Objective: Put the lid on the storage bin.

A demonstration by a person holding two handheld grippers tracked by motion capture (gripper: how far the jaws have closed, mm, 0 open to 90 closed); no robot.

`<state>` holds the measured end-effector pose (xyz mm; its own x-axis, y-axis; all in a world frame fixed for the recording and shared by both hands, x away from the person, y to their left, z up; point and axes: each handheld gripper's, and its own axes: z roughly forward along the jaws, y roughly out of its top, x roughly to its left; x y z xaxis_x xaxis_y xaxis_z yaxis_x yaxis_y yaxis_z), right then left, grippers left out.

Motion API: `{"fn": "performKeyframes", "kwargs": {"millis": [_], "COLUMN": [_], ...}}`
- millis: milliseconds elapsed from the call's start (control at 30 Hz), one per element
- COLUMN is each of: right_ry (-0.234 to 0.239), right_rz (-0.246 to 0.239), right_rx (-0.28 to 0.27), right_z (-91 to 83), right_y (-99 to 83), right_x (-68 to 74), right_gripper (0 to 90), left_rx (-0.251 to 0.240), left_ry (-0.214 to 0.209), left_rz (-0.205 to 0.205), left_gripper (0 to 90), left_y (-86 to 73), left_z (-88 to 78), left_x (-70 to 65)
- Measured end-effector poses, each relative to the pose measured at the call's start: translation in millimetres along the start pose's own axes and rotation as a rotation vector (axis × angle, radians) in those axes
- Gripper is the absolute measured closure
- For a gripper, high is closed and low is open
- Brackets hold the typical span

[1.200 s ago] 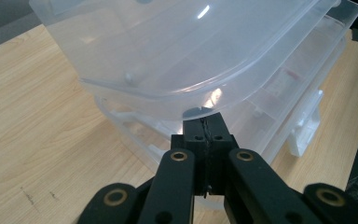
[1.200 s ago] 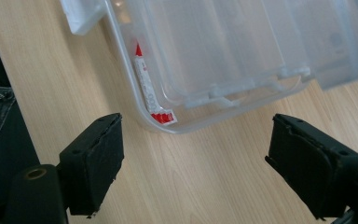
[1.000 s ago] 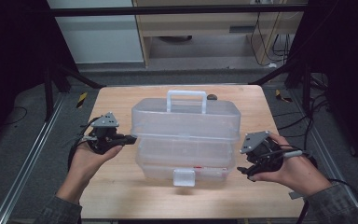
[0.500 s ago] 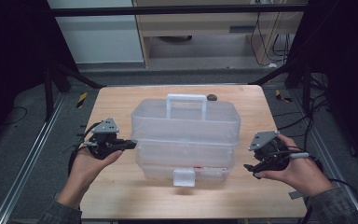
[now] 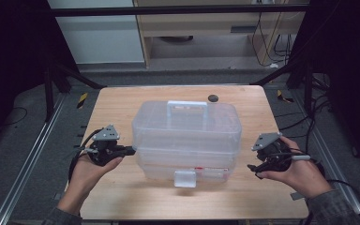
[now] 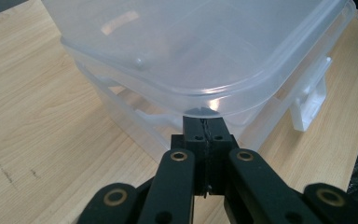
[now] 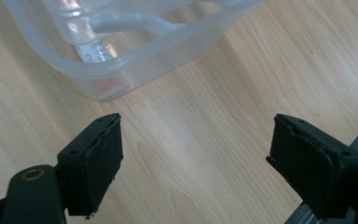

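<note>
A clear plastic storage box (image 5: pixel 187 136) with a white handle (image 5: pixel 187 107) and a front latch (image 5: pixel 185 178) stands in the middle of the wooden table (image 5: pixel 122 103). My left gripper (image 5: pixel 132 150) is shut, its tip against the box's left side. In the left gripper view the closed tips (image 6: pixel 204 122) touch just under the lid's rim (image 6: pixel 223 93), with nothing between them. My right gripper (image 5: pixel 252 169) is held to the right of the box, apart from it. Seen from the right gripper view, it (image 7: pixel 196 154) stands open over bare wood, with the box corner (image 7: pixel 121 56) beyond.
A small dark round thing (image 5: pixel 212 98) lies on the table just behind the box. Metal rails run along both sides of the table, and a cabinet stands beyond its far edge. Bare wood shows to the right of the box and in front of it.
My right hand has drawn a little to the right and lower, away from the box. The box's top and handle have sunk slightly, uncovering the dark round thing behind. The left gripper stays put.
</note>
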<state>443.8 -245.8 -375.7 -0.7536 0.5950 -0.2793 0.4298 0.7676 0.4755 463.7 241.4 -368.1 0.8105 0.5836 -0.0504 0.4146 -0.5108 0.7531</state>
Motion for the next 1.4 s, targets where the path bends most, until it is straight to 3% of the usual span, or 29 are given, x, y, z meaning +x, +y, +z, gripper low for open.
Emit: {"fn": "performKeyframes", "kwargs": {"millis": [200, 300, 367, 433, 533, 800, 867, 967, 1067, 1167, 1267, 1400], "right_ry": [-0.01, -0.032, -0.049, -0.065, -0.087, -0.122, -0.13, -0.137, -0.14, -0.136, -0.104, -0.098], "right_rz": [0.032, 0.051, 0.07, 0.092, 0.132, 0.218, 0.234, 0.273, 0.323, 0.373, 0.427, 0.457], "right_rx": [0.003, -0.002, -0.004, -0.009, -0.013, -0.028, -0.032, -0.047, -0.073, -0.089, -0.102, -0.097], "right_z": [6.1, 9.8, 12.9, 17.5, 26.2, 53.6, 60.6, 72.1, 85.3, 99.4, 113.2, 127.9], "right_y": [-5.0, -7.3, -9.4, -12.1, -15.8, -22.4, -23.8, -26.6, -30.6, -36.1, -43.0, -49.7], "right_x": [-4.4, -5.6, -7.1, -9.7, -14.7, -26.3, -27.8, -30.6, -33.6, -35.6, -37.3, -34.9], "right_gripper": [17.0, 16.5, 16.4, 16.4, 16.7, 17.8, 18.1, 18.3, 18.2, 17.5, 14.9, 11.6], "left_rx": [0.02, 0.063, 0.043, 0.055, 0.064, 0.086, 0.079, 0.083, 0.079, 0.07, 0.082, 0.123], "left_ry": [0.002, 0.098, 0.126, 0.178, 0.221, 0.249, 0.275, 0.351, 0.346, 0.355, 0.337, 0.334], "left_rz": [0.008, 0.029, -0.011, -0.023, -0.061, -0.126, -0.129, -0.131, -0.187, -0.229, -0.273, -0.276], "left_gripper": [90.0, 89.5, 89.5, 88.5, 87.1, 82.8, 77.0, 48.7, 26.9, 16.7, 11.1, 9.5], "left_y": [-0.4, -3.0, -8.4, -14.4, -26.2, -52.7, -57.5, -64.6, -74.9, -85.8, -95.0, -103.5], "left_z": [1.0, -1.8, -4.8, -5.4, -1.5, 16.0, 20.9, 30.6, 41.8, 52.0, 61.6, 71.2], "left_x": [0.9, 7.3, 17.3, 26.8, 40.2, 62.5, 66.1, 72.0, 80.9, 86.1, 89.5, 90.1]}}
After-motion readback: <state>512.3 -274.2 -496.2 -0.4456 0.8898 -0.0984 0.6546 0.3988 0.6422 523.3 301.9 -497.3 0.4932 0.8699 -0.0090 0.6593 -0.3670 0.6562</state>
